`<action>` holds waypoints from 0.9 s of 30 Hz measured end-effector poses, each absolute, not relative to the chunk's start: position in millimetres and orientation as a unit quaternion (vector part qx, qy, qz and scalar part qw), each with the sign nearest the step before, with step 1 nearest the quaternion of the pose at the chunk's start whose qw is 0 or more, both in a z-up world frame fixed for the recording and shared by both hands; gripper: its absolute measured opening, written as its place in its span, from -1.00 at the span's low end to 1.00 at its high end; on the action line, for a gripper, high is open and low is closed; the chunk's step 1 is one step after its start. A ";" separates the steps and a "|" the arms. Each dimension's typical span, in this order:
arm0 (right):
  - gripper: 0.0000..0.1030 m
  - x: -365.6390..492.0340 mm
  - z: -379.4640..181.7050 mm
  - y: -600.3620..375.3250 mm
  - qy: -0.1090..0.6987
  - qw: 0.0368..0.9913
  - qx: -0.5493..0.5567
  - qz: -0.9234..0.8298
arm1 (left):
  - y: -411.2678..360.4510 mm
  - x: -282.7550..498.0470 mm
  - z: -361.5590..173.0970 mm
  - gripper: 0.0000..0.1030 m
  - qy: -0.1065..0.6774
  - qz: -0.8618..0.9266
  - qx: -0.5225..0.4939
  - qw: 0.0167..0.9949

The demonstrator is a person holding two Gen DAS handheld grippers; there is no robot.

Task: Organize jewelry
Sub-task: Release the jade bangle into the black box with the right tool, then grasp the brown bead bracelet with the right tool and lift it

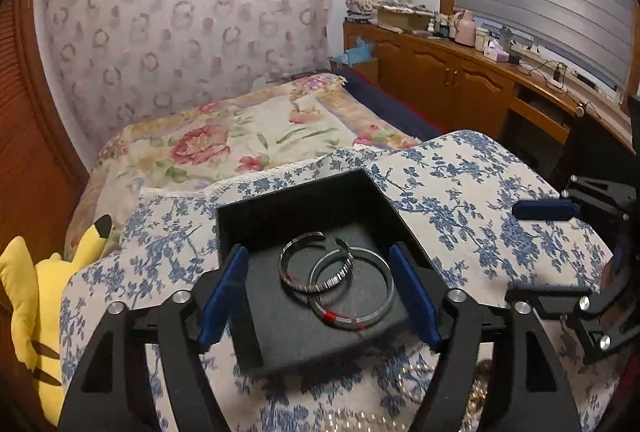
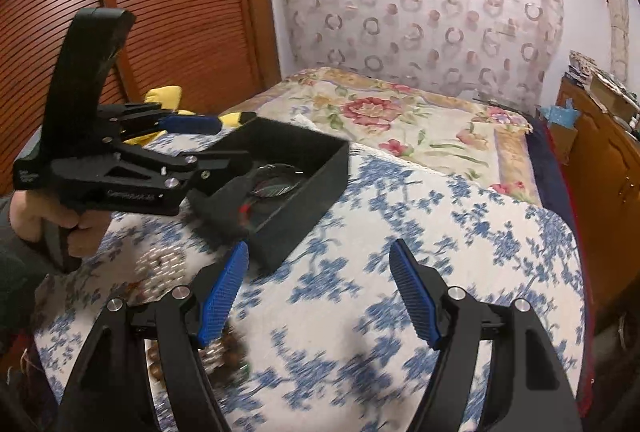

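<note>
the black jewelry box sits open on a blue-and-white floral cloth spread over a raised surface at the foot of the bed, and its dark grey padded insert fills the floor of the box. two bangles lie flat on that insert and overlap: an open cuff bangle with a dark, striped band lies toward the back, and a closed grey ring bangle with a red mark on its near rim lies in front of it, crossing the cuff. the left gripper hangs over the near part of the box with its blue fingers released and standing wide, one on each side of the two bangles and pressing on neither. in the right wrist view a hand grips the handle of that left gripper, whose black frame reaches over the box edge. the right gripper is off to the side of the box over bare floral cloth, its blue fingers also released and wide apart with nothing between them. near its left finger a blurred heap of beaded jewelry lies on the cloth, and pale beads lie nearer the hand. a yellow plush toy rests beside the bed.
</note>
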State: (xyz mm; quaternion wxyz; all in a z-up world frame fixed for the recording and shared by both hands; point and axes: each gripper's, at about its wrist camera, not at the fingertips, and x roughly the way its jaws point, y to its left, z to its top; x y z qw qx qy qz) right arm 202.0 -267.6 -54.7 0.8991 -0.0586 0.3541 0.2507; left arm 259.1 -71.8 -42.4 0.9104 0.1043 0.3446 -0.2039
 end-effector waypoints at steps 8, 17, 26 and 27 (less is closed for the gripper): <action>-0.06 167.2 -79.0 -236.8 0.394 0.867 -0.077 0.296 | -47.3 201.5 -33.9 0.72 0.321 -0.202 0.092 0.920; -0.45 173.9 -98.6 -230.1 0.427 0.857 -0.066 0.283 | -28.4 149.0 -50.2 0.77 0.333 -0.202 0.089 0.917; -0.71 181.5 -103.9 -221.1 0.443 0.847 -0.073 0.285 | -11.5 127.8 -67.6 0.77 0.350 -0.192 0.078 0.914; -0.71 179.6 -101.5 -220.8 0.437 0.849 -0.073 0.289 | -10.1 127.6 -69.2 0.77 0.352 -0.192 0.076 0.913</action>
